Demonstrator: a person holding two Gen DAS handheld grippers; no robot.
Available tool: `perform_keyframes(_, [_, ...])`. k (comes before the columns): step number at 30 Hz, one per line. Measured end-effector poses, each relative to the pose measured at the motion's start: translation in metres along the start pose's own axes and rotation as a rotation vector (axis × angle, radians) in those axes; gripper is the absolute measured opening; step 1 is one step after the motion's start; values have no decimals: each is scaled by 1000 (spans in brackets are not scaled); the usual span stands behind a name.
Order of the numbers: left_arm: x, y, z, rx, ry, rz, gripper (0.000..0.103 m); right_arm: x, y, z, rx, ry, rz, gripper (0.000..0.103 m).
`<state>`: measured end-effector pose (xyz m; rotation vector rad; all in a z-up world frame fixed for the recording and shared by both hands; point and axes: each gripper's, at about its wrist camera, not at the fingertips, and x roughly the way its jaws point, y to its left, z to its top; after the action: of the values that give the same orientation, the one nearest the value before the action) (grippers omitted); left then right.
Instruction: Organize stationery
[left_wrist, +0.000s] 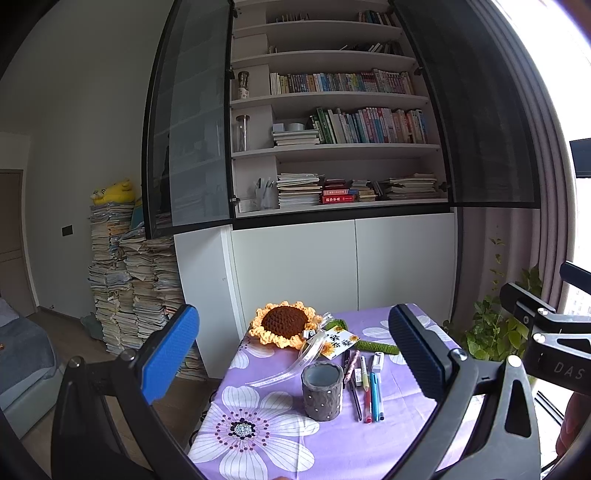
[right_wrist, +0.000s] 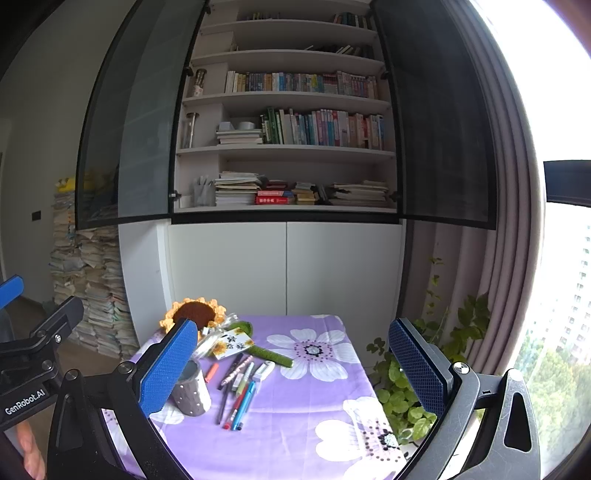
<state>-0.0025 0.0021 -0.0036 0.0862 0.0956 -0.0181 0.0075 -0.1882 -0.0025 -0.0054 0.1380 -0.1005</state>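
Observation:
A grey pen holder (left_wrist: 322, 390) stands upright and empty on the table's purple floral cloth (left_wrist: 332, 443). Several pens (left_wrist: 369, 391) lie side by side just right of it, with a white eraser (left_wrist: 377, 361) behind them. In the right wrist view the holder (right_wrist: 190, 389) is partly hidden by my left finger, and the pens (right_wrist: 238, 387) and eraser (right_wrist: 264, 370) lie right of it. My left gripper (left_wrist: 295, 354) is open and empty, held above the table's near side. My right gripper (right_wrist: 295, 365) is open and empty, further right.
A crocheted sunflower (left_wrist: 284, 323) with ribbon, card (left_wrist: 338, 343) and green stem (left_wrist: 376, 346) lies at the table's back. A bookcase (left_wrist: 332, 147) with open doors stands behind. Stacked books (left_wrist: 129, 288) rise at left; a potted plant (right_wrist: 406, 387) stands right of the table.

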Motion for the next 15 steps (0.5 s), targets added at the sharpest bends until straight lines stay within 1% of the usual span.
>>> perform_keyframes(7, [-3, 4, 2, -9, -11, 4, 102, 0, 0, -2, 1, 1, 1, 103])
perform_keyframes(15, [-6, 1, 3, 14, -18, -6, 102, 0, 1, -4, -1, 2, 1, 103])
